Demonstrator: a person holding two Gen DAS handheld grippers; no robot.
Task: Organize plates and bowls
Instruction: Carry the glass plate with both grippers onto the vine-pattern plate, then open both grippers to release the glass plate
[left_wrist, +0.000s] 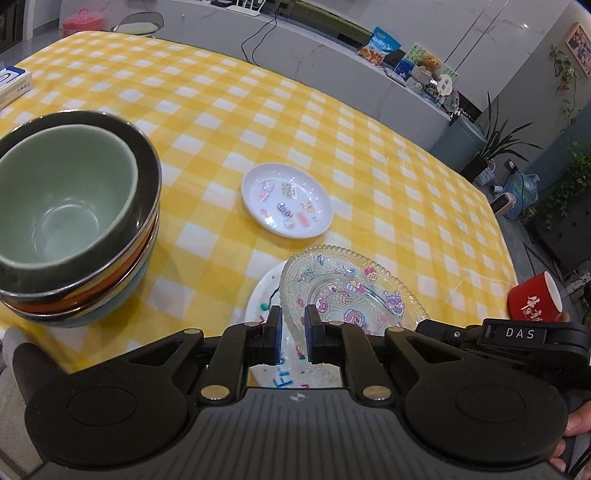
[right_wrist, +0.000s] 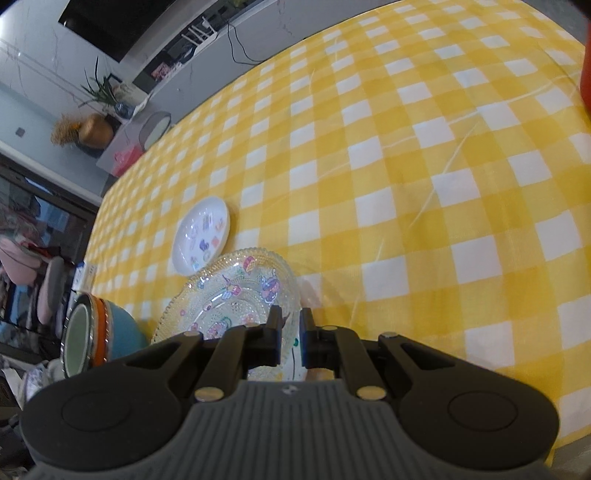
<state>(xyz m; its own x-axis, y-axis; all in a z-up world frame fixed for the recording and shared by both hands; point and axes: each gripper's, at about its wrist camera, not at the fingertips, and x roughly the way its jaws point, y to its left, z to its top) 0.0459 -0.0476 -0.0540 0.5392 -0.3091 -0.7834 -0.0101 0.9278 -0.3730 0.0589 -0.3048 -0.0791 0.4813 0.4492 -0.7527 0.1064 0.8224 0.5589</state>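
Note:
A clear glass plate with cartoon prints (left_wrist: 354, 288) lies tilted on a white plate (left_wrist: 263, 295) near the table's front edge. My left gripper (left_wrist: 293, 321) is shut on the glass plate's near-left rim. My right gripper (right_wrist: 290, 325) is shut on the same glass plate (right_wrist: 236, 291) at its opposite rim. A small white saucer with stickers (left_wrist: 287, 199) lies flat beyond it, also in the right wrist view (right_wrist: 201, 234). A stack of nested bowls, green one on top (left_wrist: 70, 206), stands at the left, also in the right wrist view (right_wrist: 96, 338).
The table has a yellow checked cloth (left_wrist: 369, 155). A red mug (left_wrist: 535, 299) stands at the right edge. A white box (left_wrist: 11, 83) lies at the far left. A counter with packets (left_wrist: 406, 62) runs behind the table.

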